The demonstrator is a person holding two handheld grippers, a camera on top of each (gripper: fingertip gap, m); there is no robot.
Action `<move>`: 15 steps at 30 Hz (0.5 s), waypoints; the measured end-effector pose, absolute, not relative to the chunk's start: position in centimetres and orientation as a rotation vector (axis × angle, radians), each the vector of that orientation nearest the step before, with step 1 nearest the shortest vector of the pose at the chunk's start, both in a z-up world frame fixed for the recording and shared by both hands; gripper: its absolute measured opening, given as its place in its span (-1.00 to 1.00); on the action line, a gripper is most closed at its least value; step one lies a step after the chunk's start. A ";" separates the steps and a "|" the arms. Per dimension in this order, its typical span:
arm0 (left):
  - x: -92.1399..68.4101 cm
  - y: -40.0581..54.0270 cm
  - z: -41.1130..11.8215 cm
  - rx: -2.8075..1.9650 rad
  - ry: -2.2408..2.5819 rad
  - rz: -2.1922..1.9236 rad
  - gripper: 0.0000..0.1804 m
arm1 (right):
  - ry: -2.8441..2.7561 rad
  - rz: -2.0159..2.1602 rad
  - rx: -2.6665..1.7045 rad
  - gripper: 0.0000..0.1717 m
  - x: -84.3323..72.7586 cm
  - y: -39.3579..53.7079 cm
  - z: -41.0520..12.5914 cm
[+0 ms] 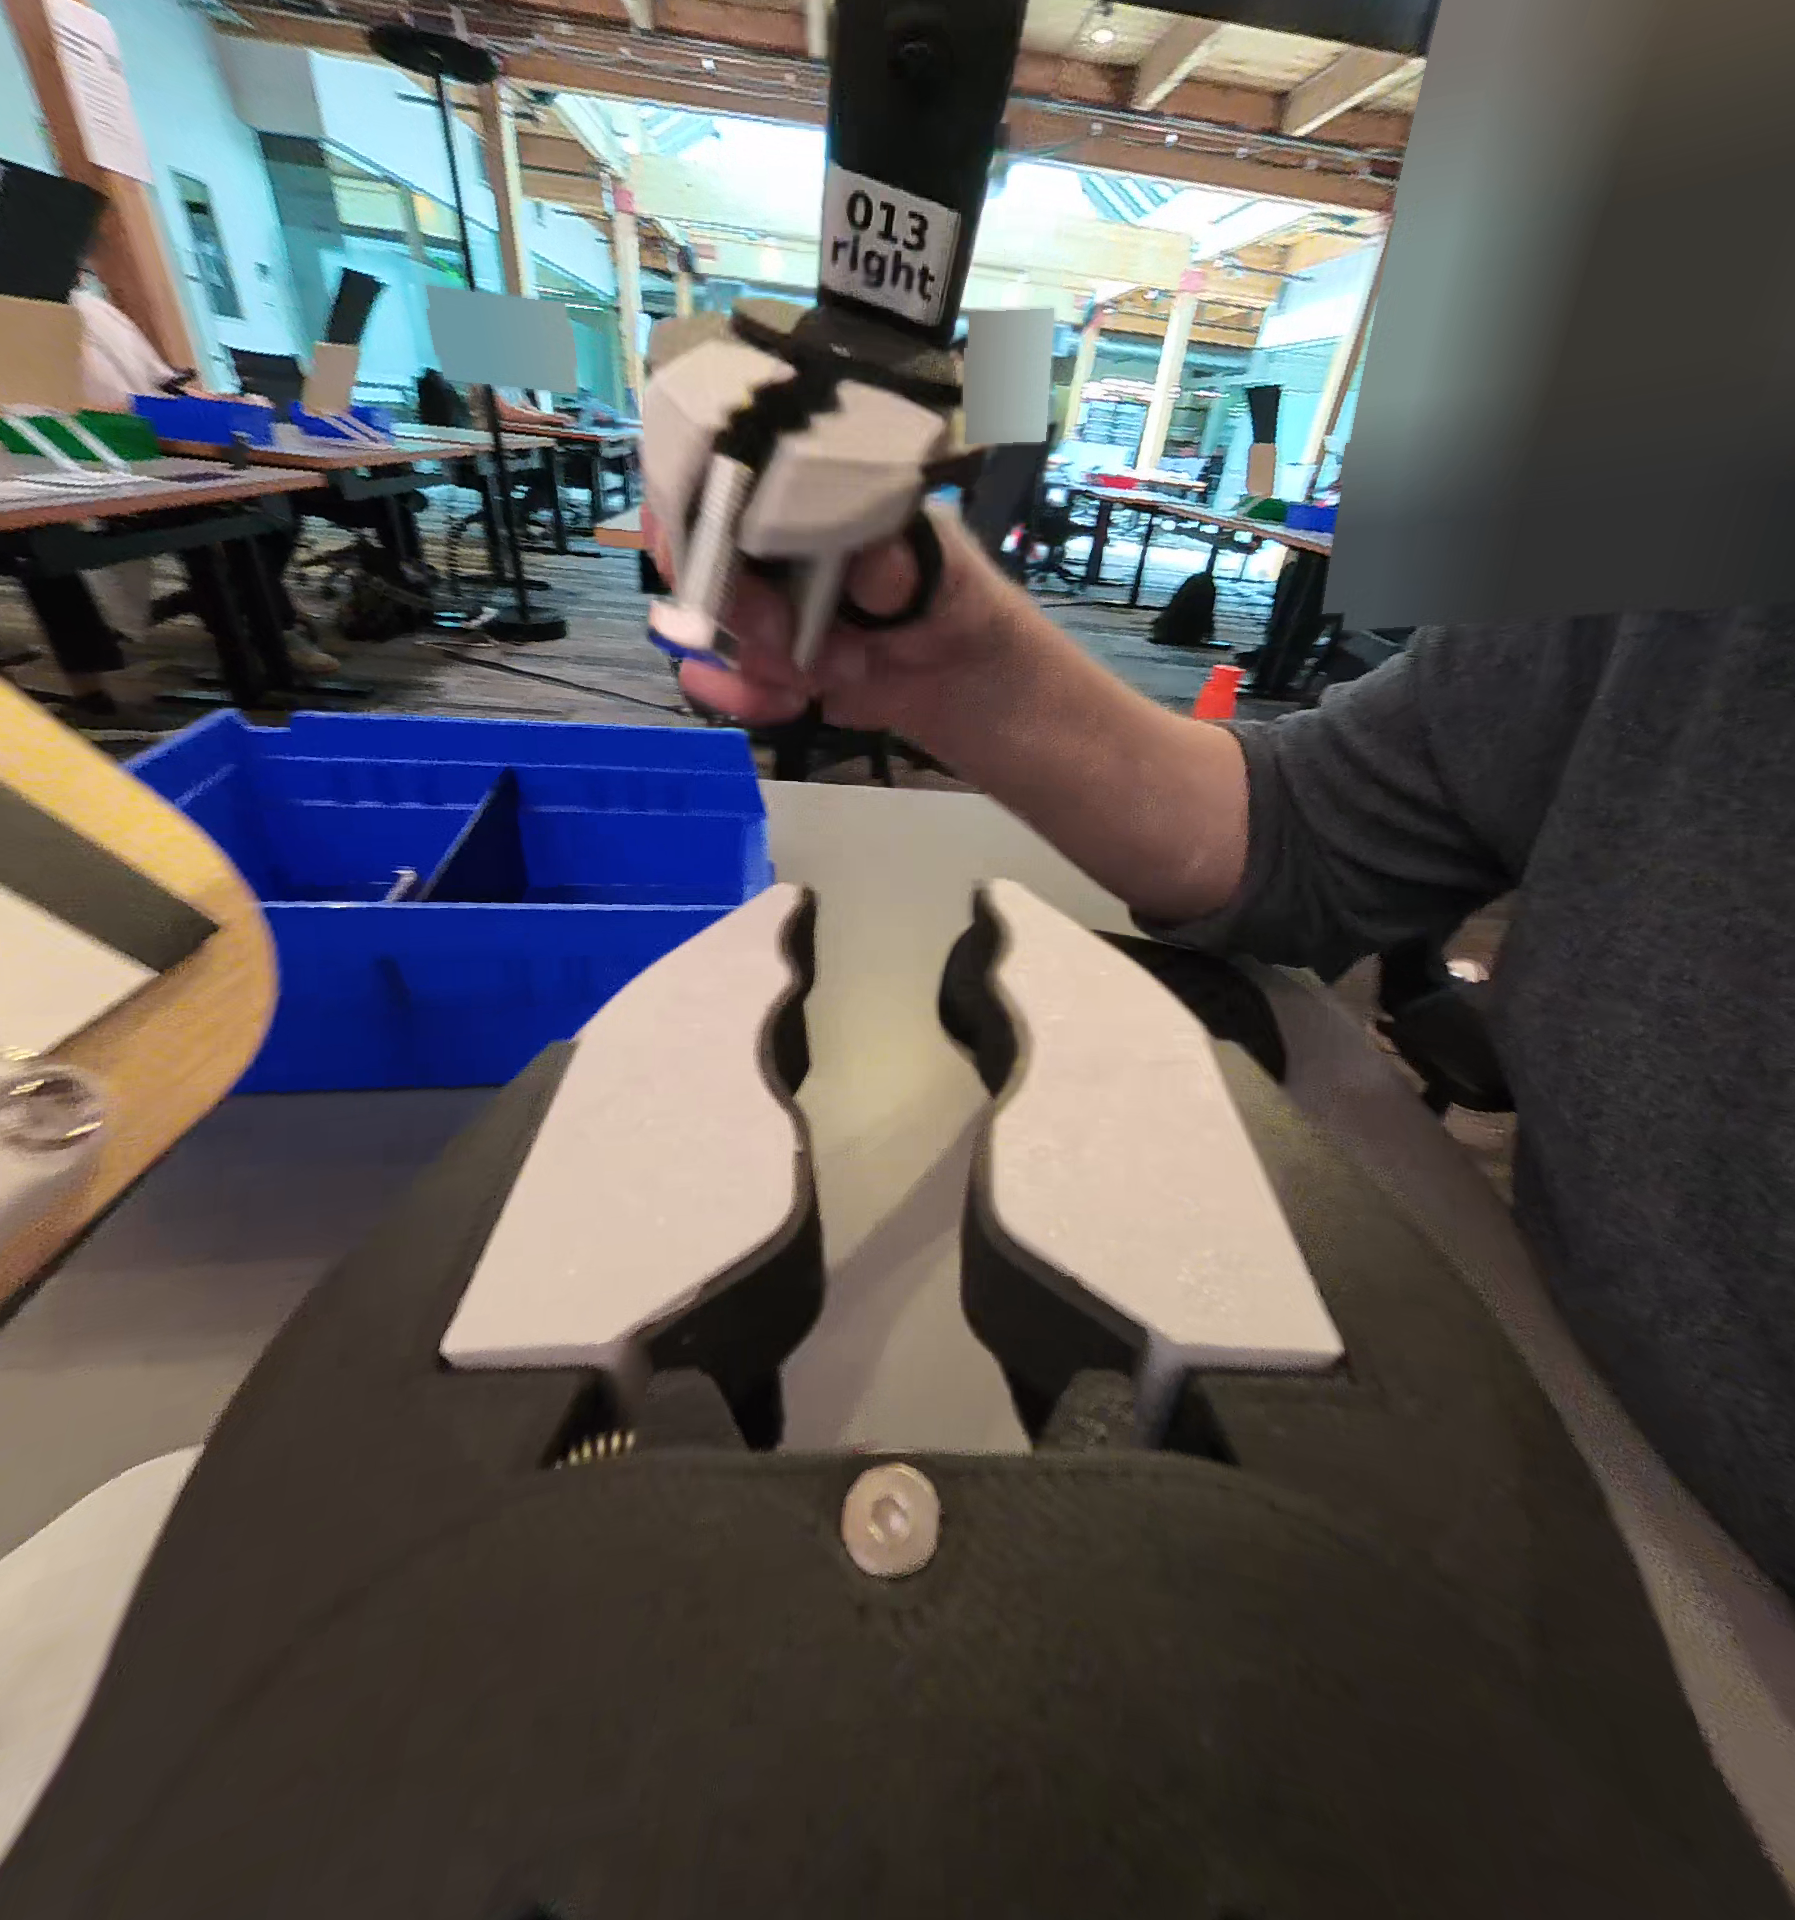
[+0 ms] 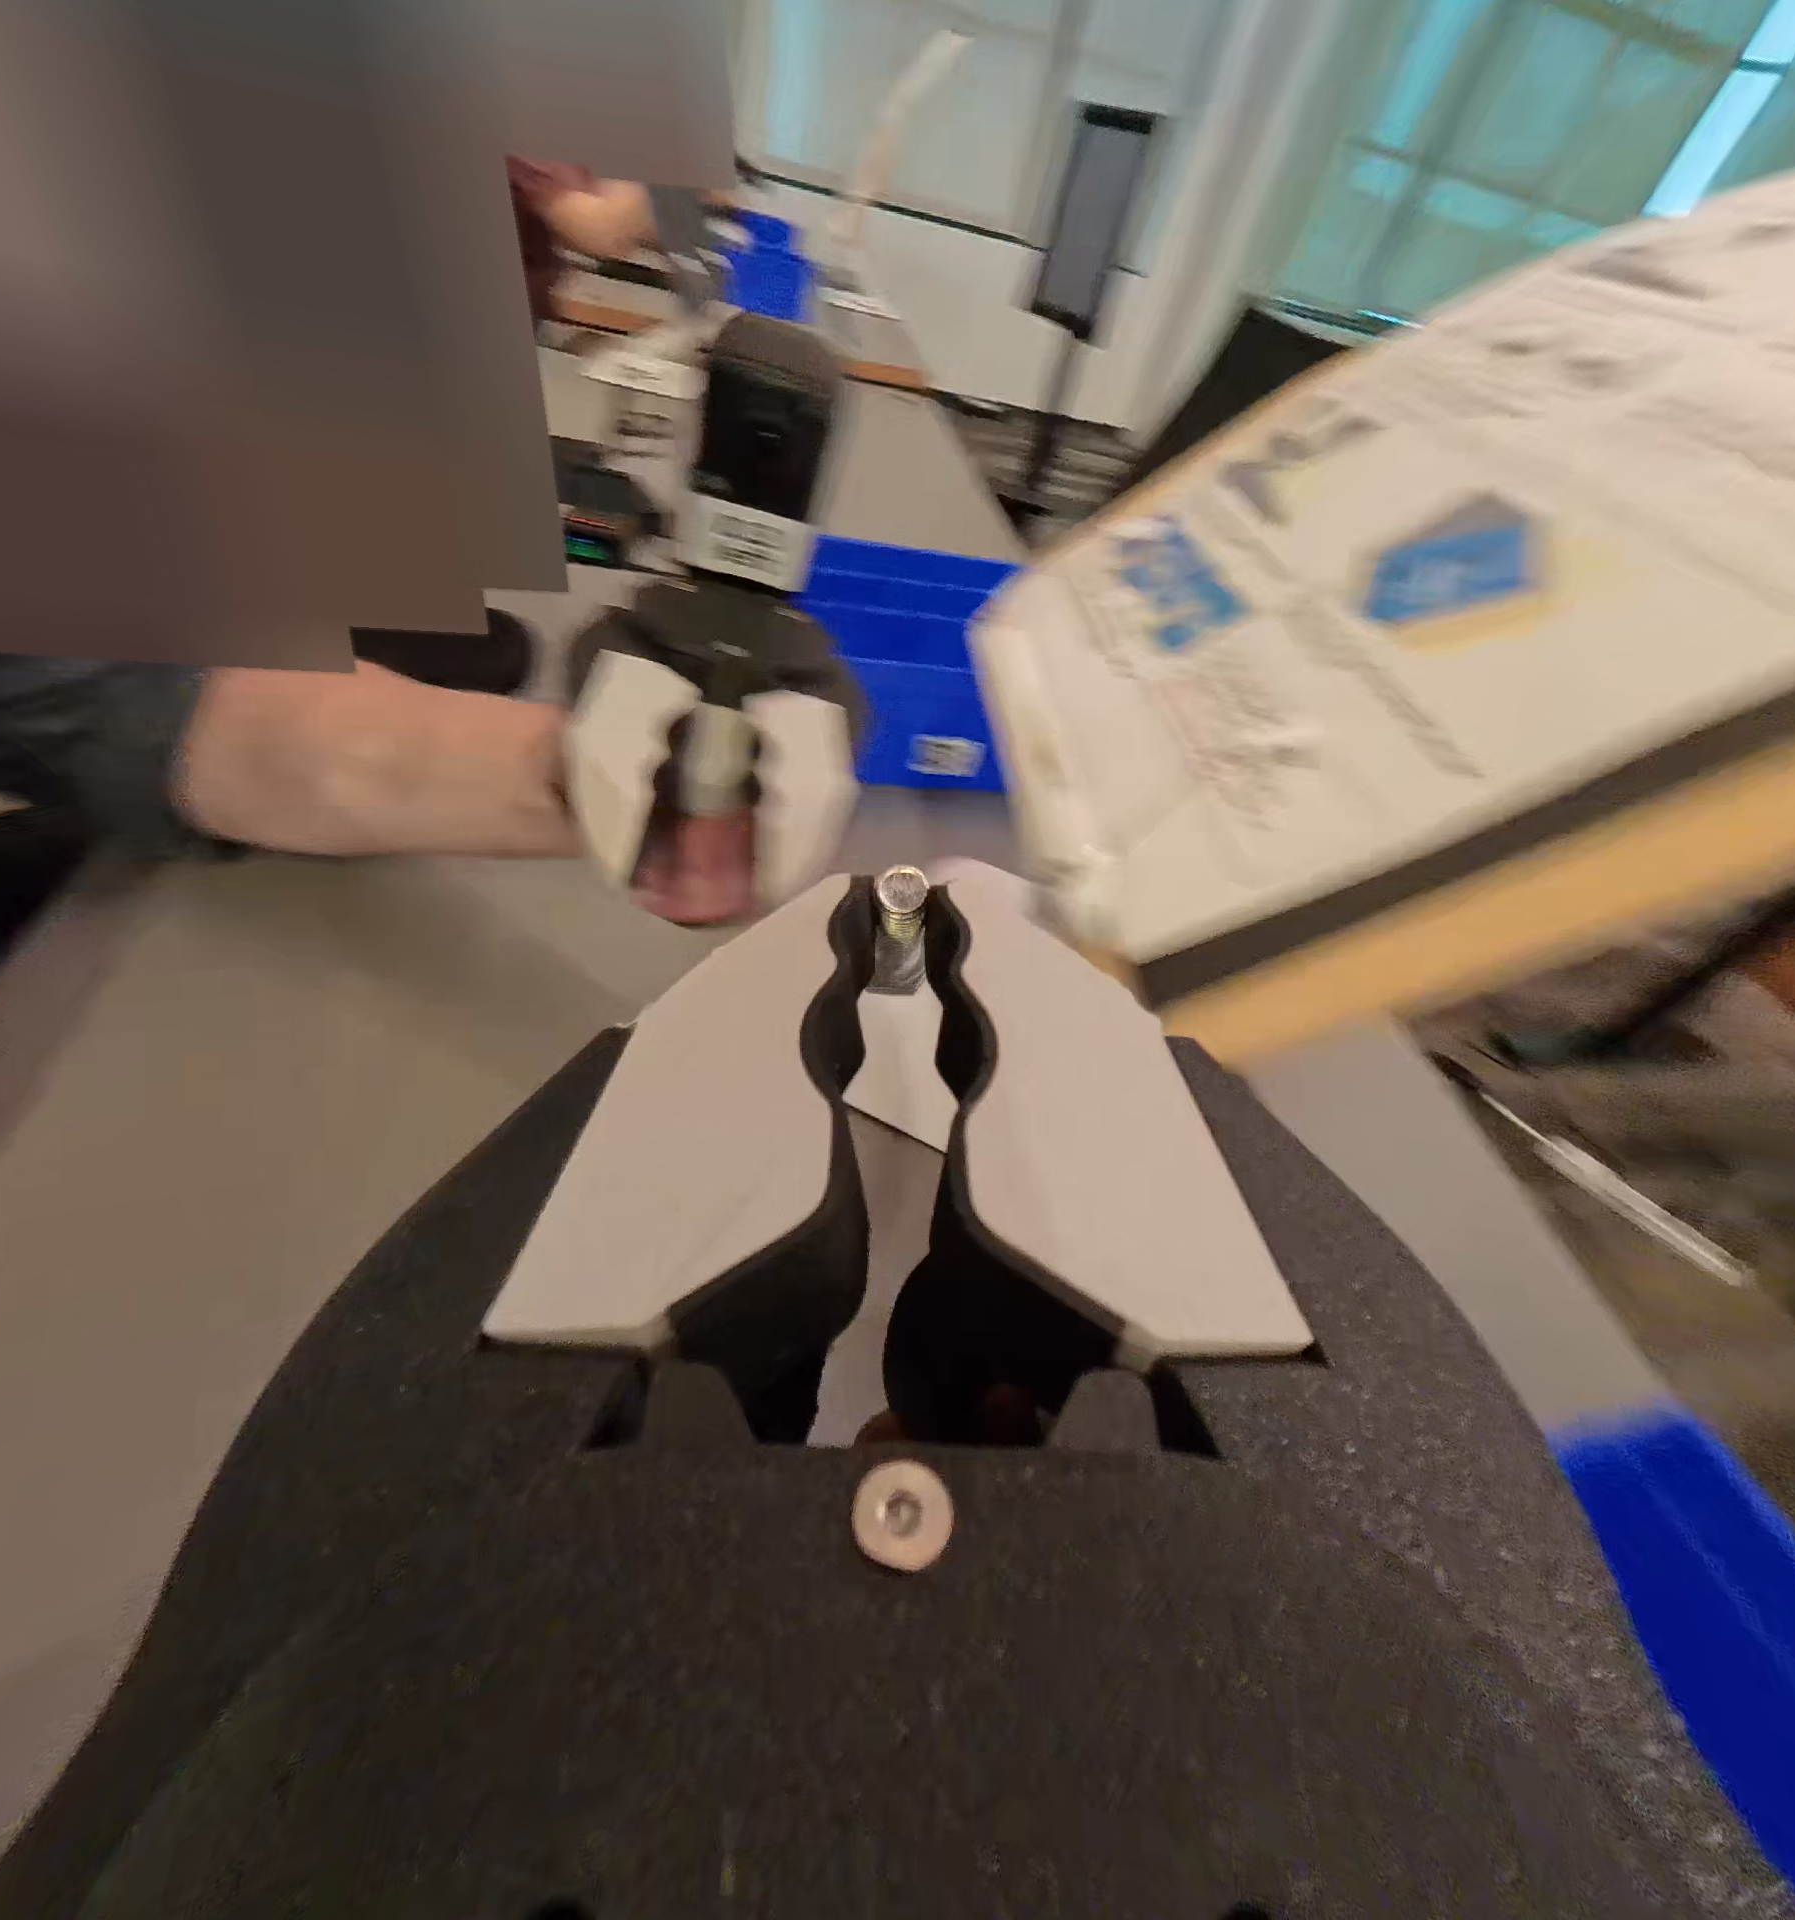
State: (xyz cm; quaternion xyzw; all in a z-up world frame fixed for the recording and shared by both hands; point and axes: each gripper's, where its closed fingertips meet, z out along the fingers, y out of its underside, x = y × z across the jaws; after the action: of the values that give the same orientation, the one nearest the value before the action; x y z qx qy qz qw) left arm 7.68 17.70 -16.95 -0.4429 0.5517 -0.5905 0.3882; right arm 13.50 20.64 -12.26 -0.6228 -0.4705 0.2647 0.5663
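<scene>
My right gripper [image 2: 898,940] is shut on a silver threaded bolt [image 2: 900,914] that stands upright between its fingertips. In the left wrist view the right gripper [image 1: 768,457] is held high over the grey table [image 1: 903,831], and the bolt [image 1: 704,535] hangs down from it, hex head lowest. My left gripper [image 1: 893,935] is open with nothing between its pads, just above the table. It also shows in the right wrist view [image 2: 706,769], blurred, close to the left of the bolt.
A blue divided bin [image 1: 477,966] stands at the left on the table, with a silver bolt [image 1: 399,888] inside; it also shows in the right wrist view [image 2: 903,644]. A white board with a wooden edge [image 1: 176,935] leans beside it. A person's sleeve [image 1: 1651,935] is at the right. The grippers' ends are close to 8 cm from one another.
</scene>
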 end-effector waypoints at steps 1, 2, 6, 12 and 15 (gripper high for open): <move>7.4 18.3 -16.8 -1.137 1.384 -1.474 -0.83 | -1.057 0.500 -1.529 -0.89 16.1 22.4 -12.1; 7.1 18.8 -16.5 -1.137 1.360 -1.455 -0.92 | -1.022 0.360 -1.609 -0.89 18.8 24.3 -12.4; 6.4 20.4 -16.0 -1.167 1.281 -1.445 -1.00 | -0.894 0.106 -1.993 -0.89 27.6 30.5 -17.7; 6.3 20.7 -16.3 -1.187 1.308 -1.376 -1.00 | -0.769 -0.001 -2.328 -0.89 32.4 34.6 -25.4; 6.2 20.7 -16.5 -1.185 1.314 -1.392 -1.00 | -0.728 -0.026 -2.442 -0.89 33.6 35.5 -28.3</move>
State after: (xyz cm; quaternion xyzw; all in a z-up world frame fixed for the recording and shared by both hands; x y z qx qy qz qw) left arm 6.19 20.69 -16.47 -0.4750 0.5270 -0.5579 0.4306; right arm 33.56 35.47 -28.25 -0.9164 -0.2733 -0.0097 0.2922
